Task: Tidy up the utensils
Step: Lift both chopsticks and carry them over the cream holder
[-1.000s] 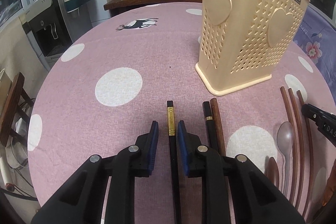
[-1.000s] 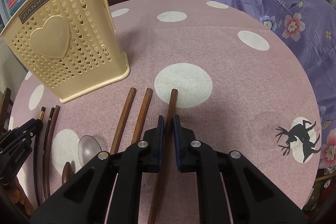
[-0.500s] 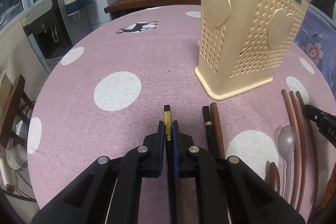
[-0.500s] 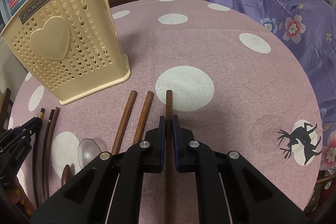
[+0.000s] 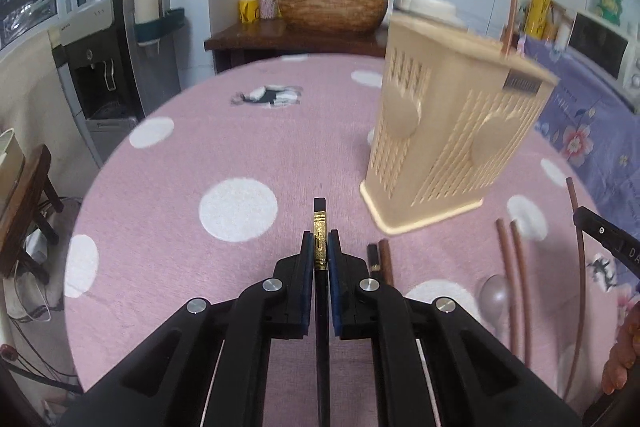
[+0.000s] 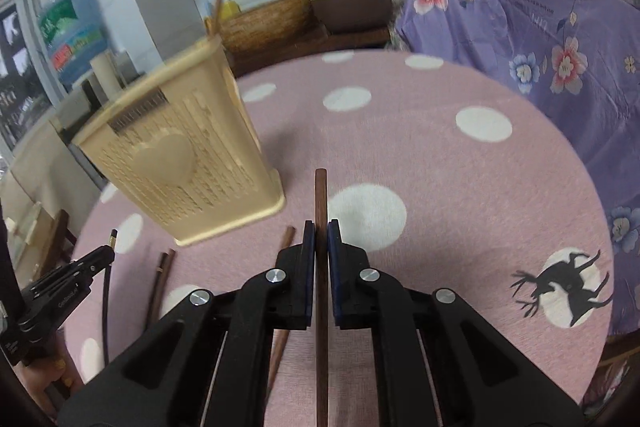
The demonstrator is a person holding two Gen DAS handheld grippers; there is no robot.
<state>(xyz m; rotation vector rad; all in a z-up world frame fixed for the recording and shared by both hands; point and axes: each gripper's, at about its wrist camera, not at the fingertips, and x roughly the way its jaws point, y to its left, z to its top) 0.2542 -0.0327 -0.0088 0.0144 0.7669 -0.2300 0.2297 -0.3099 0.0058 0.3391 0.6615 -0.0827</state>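
My left gripper is shut on a black chopstick with a gold band and holds it above the pink dotted table. My right gripper is shut on a brown wooden chopstick, also lifted. The cream perforated utensil basket stands ahead to the right in the left view and to the left in the right wrist view. One brown stick stands in it. A black and a brown chopstick, two brown chopsticks and a spoon lie on the table.
The round table has a pink cloth with white dots. A water dispenser and a wooden counter with a wicker bowl stand behind it. A purple flowered cloth covers furniture on the right.
Both grippers closed on their chopsticks and have lifted them off the table. The views have risen and tilted up, so the basket looks farther and lower.
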